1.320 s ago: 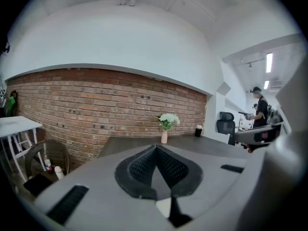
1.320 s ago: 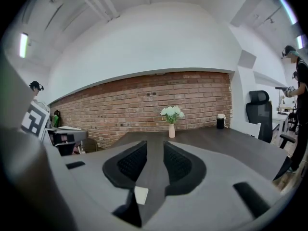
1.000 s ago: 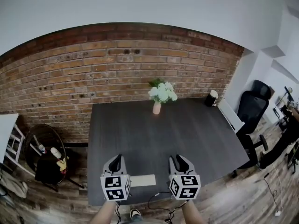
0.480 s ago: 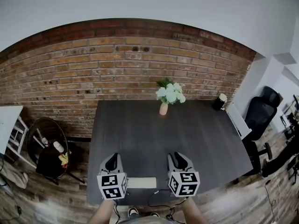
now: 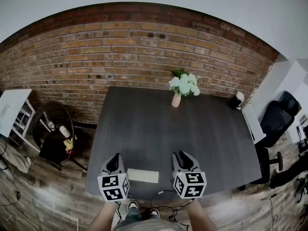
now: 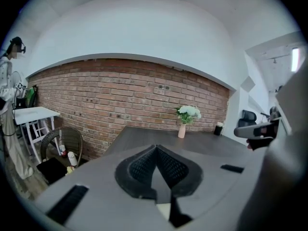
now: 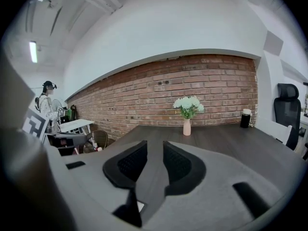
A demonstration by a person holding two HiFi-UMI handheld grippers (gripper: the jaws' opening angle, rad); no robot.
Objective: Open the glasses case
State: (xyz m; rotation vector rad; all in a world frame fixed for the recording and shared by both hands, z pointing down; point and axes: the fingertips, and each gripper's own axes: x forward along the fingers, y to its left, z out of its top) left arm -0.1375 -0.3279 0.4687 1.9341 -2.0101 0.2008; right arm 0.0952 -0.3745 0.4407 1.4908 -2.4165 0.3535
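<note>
Left claw (image 5: 114, 161): jaws closed tip to tip, holding nothing.
Right claw (image 5: 183, 160): jaws parted with a clear gap, nothing between them.
Glasses case (image 5: 142, 175): white, lying flat on the dark tabletop (image 5: 159, 124) between the two claws, nearer the left claw, at the near edge.
Vase of flowers (image 5: 176, 99): well ahead of both claws, by the brick wall (image 5: 120, 52).

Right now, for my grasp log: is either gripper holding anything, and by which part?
Nothing is held. The left gripper is shut and empty, the right gripper open; the case lies on the table between them.
</note>
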